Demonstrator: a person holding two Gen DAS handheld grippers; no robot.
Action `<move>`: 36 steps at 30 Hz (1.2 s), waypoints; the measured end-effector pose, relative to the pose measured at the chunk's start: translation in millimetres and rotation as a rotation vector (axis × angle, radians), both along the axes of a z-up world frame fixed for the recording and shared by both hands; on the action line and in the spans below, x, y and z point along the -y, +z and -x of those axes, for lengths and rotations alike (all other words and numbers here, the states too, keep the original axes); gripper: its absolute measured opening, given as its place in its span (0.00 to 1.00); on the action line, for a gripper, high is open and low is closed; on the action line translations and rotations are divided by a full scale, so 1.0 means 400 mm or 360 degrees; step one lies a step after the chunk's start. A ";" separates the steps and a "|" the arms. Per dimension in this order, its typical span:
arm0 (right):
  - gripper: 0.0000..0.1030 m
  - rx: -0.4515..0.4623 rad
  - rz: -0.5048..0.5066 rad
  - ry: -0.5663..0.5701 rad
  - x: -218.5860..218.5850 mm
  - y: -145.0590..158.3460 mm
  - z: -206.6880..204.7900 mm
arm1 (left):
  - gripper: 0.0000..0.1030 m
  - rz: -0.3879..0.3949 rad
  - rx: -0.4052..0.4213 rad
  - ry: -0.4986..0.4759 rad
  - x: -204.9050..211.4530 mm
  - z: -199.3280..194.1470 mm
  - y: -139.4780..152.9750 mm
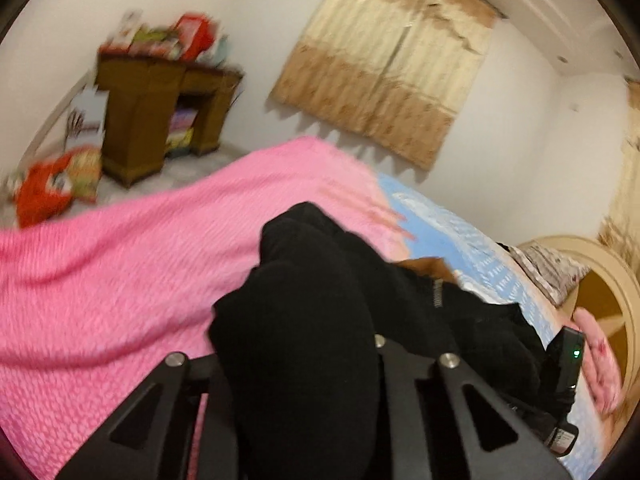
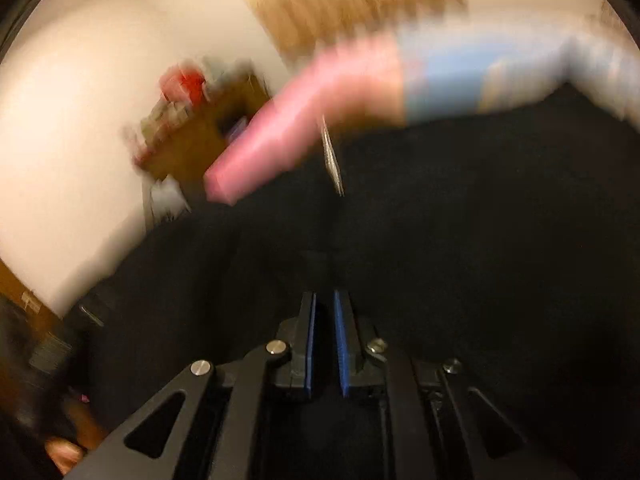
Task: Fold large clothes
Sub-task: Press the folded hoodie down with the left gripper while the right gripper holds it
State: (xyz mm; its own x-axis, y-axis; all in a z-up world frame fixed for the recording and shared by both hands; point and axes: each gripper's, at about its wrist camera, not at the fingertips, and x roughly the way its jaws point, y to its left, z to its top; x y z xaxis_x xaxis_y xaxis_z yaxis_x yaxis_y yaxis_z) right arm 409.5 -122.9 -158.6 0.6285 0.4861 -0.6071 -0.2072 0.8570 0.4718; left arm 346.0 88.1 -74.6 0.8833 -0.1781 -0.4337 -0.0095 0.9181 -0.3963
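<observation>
A large black garment with a zipper [image 1: 437, 295] lies bunched over a pink blanket [image 1: 132, 272] on the bed. In the left wrist view the black garment [image 1: 304, 340] drapes over my left gripper [image 1: 304, 364] and hides its fingers. In the blurred right wrist view my right gripper [image 2: 325, 300] has its blue-padded fingers [image 2: 340, 340] close together, with the black garment [image 2: 460, 220] pinched at their tips and spread in front. A zipper strip [image 2: 332, 156] shows on the cloth.
A light blue sheet [image 1: 452, 236] covers the bed's right part. A round wooden headboard [image 1: 608, 304] stands at the right. A brown cabinet [image 1: 156, 120] with clutter stands by the white wall at the left. Curtains [image 1: 384, 76] hang behind the bed. Bags [image 1: 48, 192] lie on the floor.
</observation>
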 end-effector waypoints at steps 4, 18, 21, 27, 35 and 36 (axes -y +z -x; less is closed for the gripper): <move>0.08 -0.0102 -0.0034 0.0020 0.006 -0.003 -0.026 | 0.16 -0.0189 0.0184 -0.0166 0.097 0.021 0.091; 0.10 0.0135 -0.0189 -0.0353 0.494 0.131 0.172 | 0.13 -0.0777 0.0386 -0.1090 0.667 0.093 0.086; 0.10 0.0107 -0.0127 -0.0463 0.581 0.114 0.203 | 0.13 -0.0885 0.0356 -0.1207 0.765 0.127 0.025; 0.10 0.0117 -0.0193 -0.0321 0.666 0.126 0.207 | 0.13 -0.1045 0.0427 -0.1322 0.804 0.174 -0.040; 0.92 0.0166 -0.0341 0.0334 0.512 0.253 -0.012 | 0.13 -0.0963 0.0471 -0.1363 0.779 0.201 -0.011; 0.92 0.0109 -0.0286 0.0391 0.478 0.246 -0.050 | 0.13 -0.0960 0.0480 -0.1365 0.780 0.205 -0.009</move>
